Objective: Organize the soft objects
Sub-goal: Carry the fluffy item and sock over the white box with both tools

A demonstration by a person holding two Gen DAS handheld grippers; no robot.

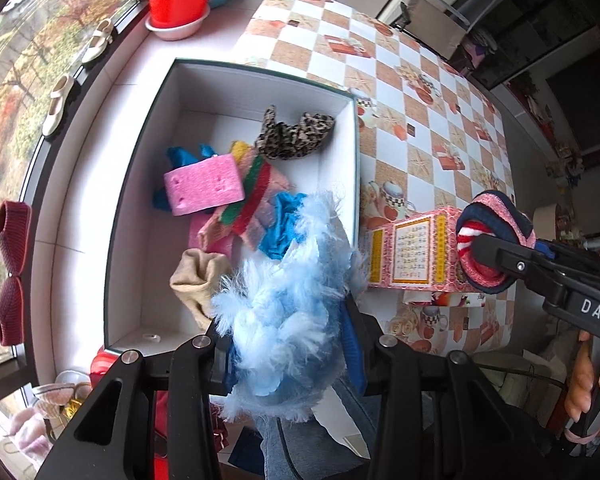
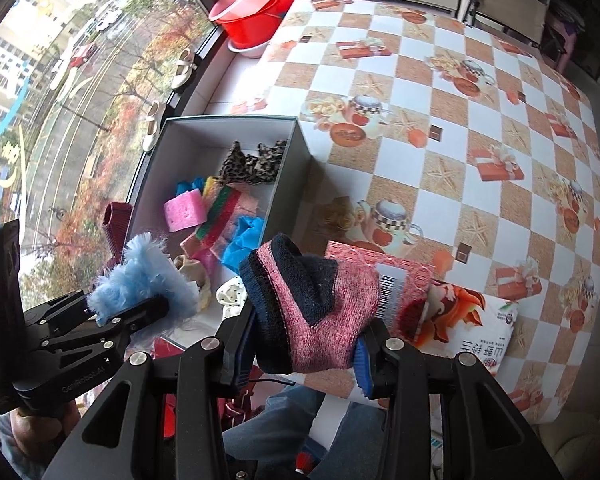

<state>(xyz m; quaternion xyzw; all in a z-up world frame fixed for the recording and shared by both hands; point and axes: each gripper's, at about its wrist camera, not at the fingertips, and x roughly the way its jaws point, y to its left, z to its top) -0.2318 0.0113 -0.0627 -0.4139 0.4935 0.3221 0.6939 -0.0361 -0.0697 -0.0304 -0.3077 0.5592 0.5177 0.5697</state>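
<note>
Blue fluff point(image 1: 284, 312) fills our left gripper point(image 1: 288, 344), clamped above the white box's point(image 1: 140, 184) near corner; our right gripper point(image 2: 306, 344) squeezes a pink-and-navy sock point(image 2: 312, 312) over the table edge. Inside the box: beige sock point(image 1: 198, 280), pink sponge point(image 1: 204, 190), striped cloth point(image 1: 252, 196), then leopard scrunchie point(image 1: 296, 134).

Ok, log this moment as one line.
left gripper: shut on blue fluff | right gripper: shut on pink sock | box: open, soft items inside | both held near box
</note>
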